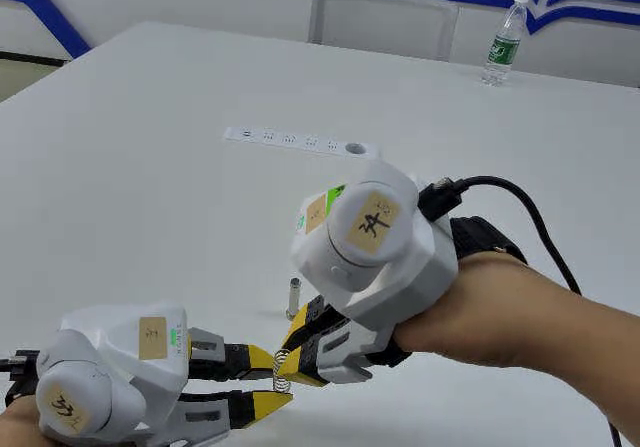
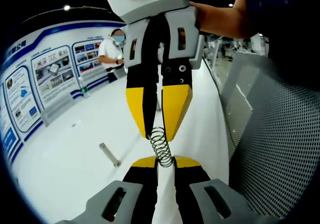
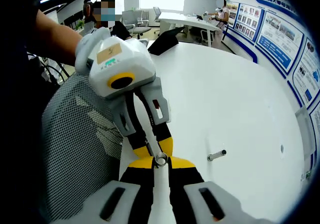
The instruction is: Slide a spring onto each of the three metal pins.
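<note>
A small coil spring [image 1: 282, 369] is held between both grippers just above the white table [image 1: 150, 187]. My left gripper [image 1: 275, 377] comes in from the lower left, its yellow tips shut on one end of the spring [image 2: 161, 144]. My right gripper [image 1: 296, 353] reaches down from the right and is shut on the other end, which shows end-on as the spring [image 3: 161, 158] between its tips. One short metal pin [image 1: 294, 297] stands on the table just beyond the grippers; it also shows as the pin [image 2: 109, 155] and the pin [image 3: 216, 155].
A white power strip [image 1: 300, 140] lies mid-table. A water bottle [image 1: 505, 42] stands at the far right edge, with a chair back [image 1: 385, 22] behind the table. A mesh chair [image 2: 270, 134] is close to the near edge. People stand in the background.
</note>
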### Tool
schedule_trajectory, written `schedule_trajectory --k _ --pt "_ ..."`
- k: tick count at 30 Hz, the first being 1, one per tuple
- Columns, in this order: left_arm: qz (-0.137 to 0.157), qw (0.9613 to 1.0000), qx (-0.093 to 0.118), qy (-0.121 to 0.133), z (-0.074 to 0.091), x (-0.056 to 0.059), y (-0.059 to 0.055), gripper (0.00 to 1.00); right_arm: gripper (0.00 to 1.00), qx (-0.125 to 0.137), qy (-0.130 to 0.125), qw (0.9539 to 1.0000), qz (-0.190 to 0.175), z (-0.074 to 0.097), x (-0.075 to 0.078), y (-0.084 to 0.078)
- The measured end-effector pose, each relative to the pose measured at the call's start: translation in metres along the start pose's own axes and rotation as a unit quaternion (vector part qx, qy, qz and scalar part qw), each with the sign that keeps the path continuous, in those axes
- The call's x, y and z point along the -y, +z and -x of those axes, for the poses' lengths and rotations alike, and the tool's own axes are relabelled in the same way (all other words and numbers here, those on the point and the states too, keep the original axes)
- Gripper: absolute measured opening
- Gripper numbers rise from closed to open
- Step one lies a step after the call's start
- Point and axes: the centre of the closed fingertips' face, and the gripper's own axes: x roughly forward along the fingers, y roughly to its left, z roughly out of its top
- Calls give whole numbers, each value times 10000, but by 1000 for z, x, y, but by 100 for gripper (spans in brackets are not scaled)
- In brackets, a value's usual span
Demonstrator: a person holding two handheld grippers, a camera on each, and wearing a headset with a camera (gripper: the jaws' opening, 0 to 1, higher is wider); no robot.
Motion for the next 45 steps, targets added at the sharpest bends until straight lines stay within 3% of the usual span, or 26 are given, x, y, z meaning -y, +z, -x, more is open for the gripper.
schedule_trajectory --k 8,25,33,45 --pt "74 10000 46 21 -2 -2 3 15 11 -26 -23 10000 -47 1 3 -2" --pt "615 9974 -107 360 4 -14 -9 47 11 10 -164 9997 -156 9 15 -2" --pt "898 9944 -111 554 7 -22 -14 60 11 96 -359 9989 -275 19 34 0" --pt "1070 9919 -135 665 9 -27 -18 69 11 239 -741 9959 -466 34 73 6"
